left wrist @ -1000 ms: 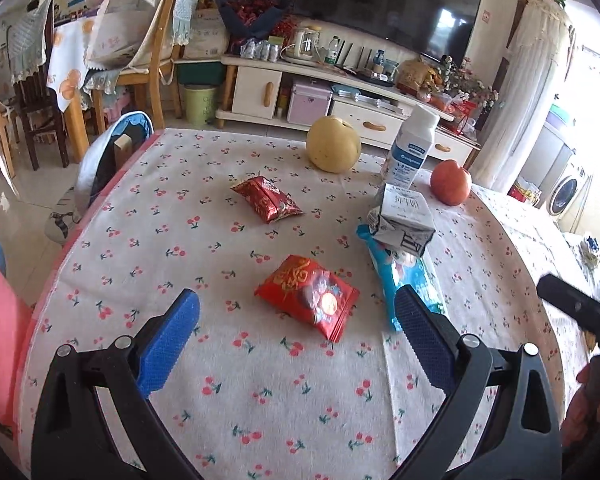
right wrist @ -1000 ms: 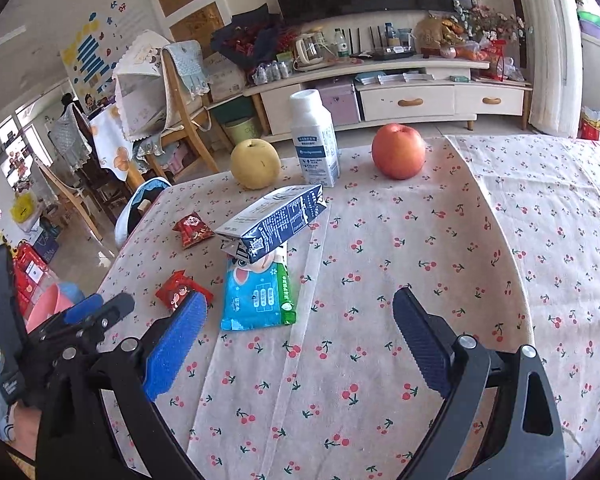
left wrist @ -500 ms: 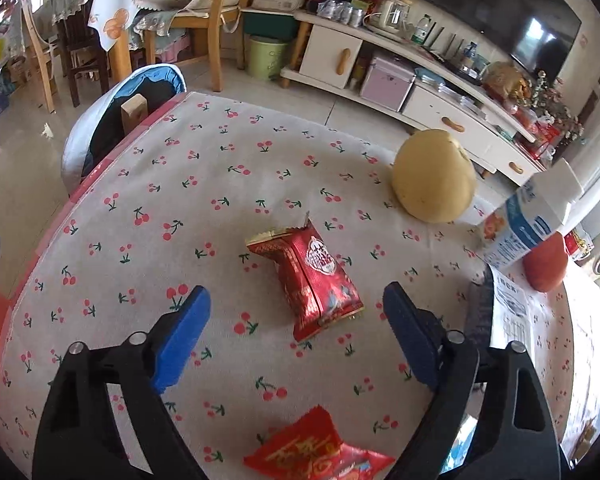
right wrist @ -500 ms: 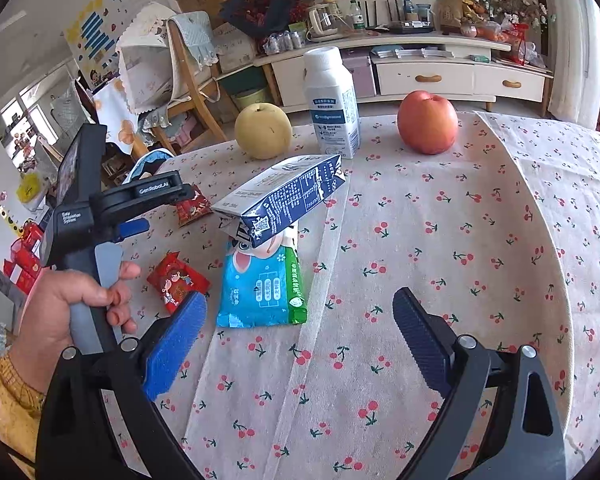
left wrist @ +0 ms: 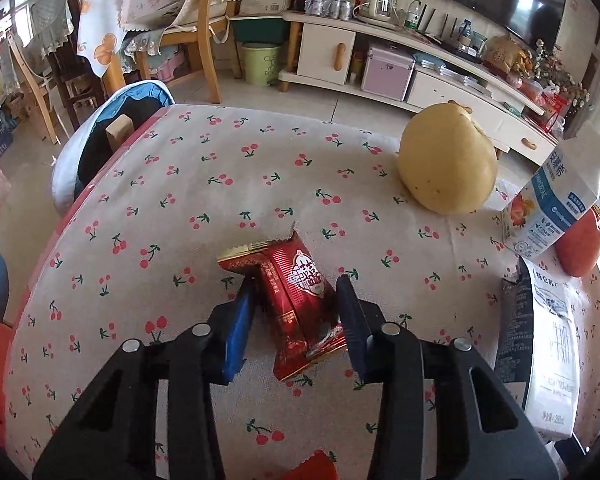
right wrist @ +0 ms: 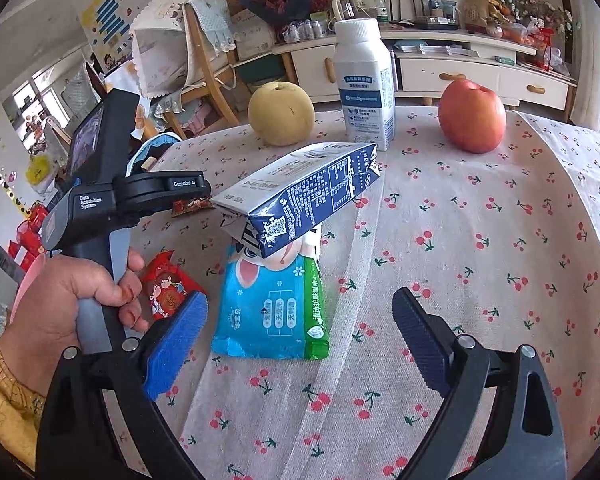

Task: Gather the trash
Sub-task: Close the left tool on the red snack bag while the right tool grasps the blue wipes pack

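Note:
A dark red snack wrapper [left wrist: 296, 292] lies on the cherry-print tablecloth [left wrist: 204, 184]. My left gripper [left wrist: 296, 284] straddles it, its jaws closing, blue pads [left wrist: 240, 320] right at its sides, with no squeeze showing. A second red wrapper [right wrist: 166, 290] lies by the hand [right wrist: 72, 300] that holds the left gripper. A crushed blue-and-white carton [right wrist: 300, 192] rests on a blue wipes pack [right wrist: 268, 312]. My right gripper [right wrist: 300, 300] hovers open over the pack's near end, holding nothing.
A yellow pear [left wrist: 446, 160], a white bottle [right wrist: 364, 80] and a red apple [right wrist: 472, 116] stand at the table's far side. A blue-lined bag [left wrist: 100, 148] sits past the left table edge. Wooden chairs [left wrist: 204, 32] and a TV cabinet [left wrist: 380, 56] stand beyond.
My left gripper moved forward from the nearer red wrapper to the dark red one and narrowed around it. The right gripper came closer to the wipes pack and stays wide.

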